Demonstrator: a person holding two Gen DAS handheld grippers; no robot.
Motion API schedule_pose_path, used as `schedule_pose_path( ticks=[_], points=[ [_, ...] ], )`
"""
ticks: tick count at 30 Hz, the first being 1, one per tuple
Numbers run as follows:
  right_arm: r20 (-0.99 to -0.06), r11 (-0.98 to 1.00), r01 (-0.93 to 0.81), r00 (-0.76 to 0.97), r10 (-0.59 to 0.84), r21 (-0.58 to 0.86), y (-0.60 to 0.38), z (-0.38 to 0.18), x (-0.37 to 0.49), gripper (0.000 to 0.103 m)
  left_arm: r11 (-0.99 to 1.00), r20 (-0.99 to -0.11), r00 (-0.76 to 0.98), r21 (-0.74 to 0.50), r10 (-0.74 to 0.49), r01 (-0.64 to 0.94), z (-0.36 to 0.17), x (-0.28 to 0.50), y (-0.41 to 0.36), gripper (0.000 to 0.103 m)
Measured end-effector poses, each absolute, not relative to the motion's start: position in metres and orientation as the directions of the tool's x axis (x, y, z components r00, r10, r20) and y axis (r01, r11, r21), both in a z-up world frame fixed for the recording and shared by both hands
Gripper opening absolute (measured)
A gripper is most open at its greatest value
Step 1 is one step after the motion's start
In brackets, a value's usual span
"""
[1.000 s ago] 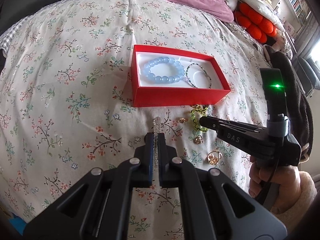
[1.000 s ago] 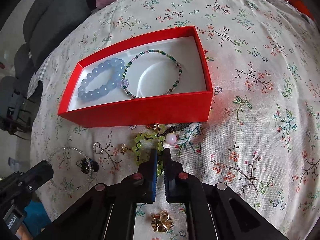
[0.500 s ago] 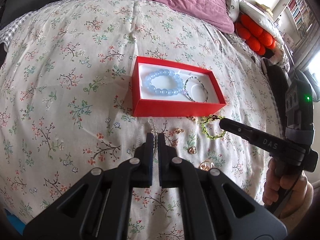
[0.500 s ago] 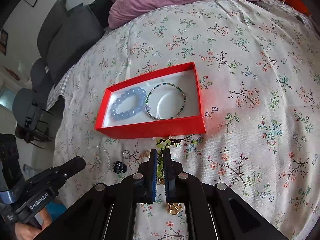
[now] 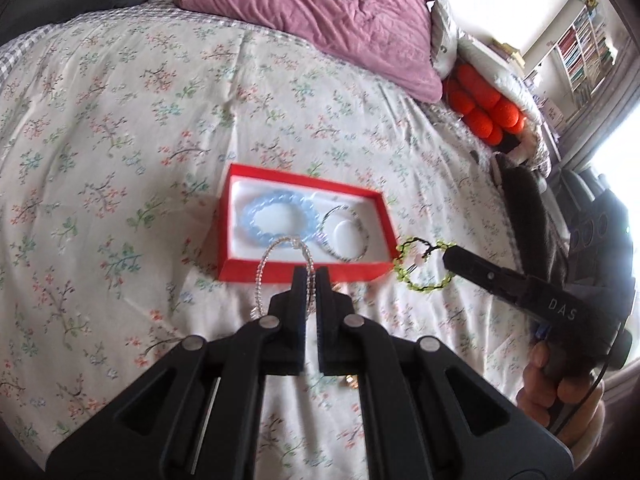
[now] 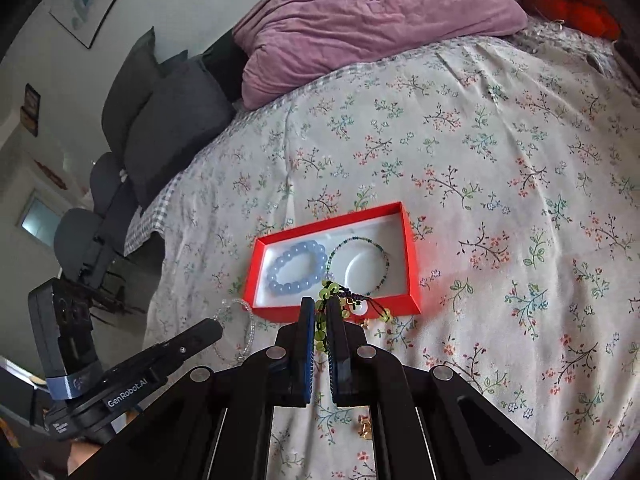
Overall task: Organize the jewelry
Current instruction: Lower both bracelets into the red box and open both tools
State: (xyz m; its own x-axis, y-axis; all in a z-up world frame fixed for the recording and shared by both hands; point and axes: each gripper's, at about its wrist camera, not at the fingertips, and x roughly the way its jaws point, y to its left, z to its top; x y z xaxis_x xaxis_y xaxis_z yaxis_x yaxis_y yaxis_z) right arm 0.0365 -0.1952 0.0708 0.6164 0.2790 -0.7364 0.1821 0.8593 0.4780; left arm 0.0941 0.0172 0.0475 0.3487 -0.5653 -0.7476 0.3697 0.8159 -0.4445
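Bracelets are dangling from both my grippers: left gripper [image 5: 311, 280] is pinching the clear beaded bracelet [image 5: 280, 268], right gripper [image 6: 320, 316] the green one [image 6: 326, 312], just short of the red box [image 6: 414, 272]. Light, floppy, probably slippery; I'm gripping their strands.

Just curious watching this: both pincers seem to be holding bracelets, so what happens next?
Probably carry both over the red box and let go: the left gripper pinches a clear beaded bracelet, the right gripper a green beaded one.
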Motion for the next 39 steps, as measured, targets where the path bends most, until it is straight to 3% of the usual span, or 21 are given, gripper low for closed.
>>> schedule_pose_path(
  ticks=[12,24,31,39],
  points=[
    [-0.703,0.845,0.204,0.667,0.249,0.494,-0.207,0.07,0.055,0.006,0.731,-0.644,0.348,-0.565,-0.681,0.383,0.035,0.126,-0.019,0.005],
    [-0.729,0.837,0.243,0.641,0.24,0.49,-0.217,0.046,0.076,0.006,0.871,-0.787,0.395,-0.355,-0.474,0.338,0.002,0.143,-0.015,0.005],
    [-0.721,0.831,0.192,0.621,0.309,0.521,-0.2,0.033,0.09,0.006,0.907,-0.803,0.445,-0.267,-0.396,0.325,0.0,0.144,-0.009,0.005],
    [-0.753,0.841,0.228,0.597,0.277,0.49,-0.211,0.014,0.096,0.009,0.91,-0.808,0.448,-0.244,-0.382,0.334,0.001,0.143,-0.012,0.005]
  ],
)
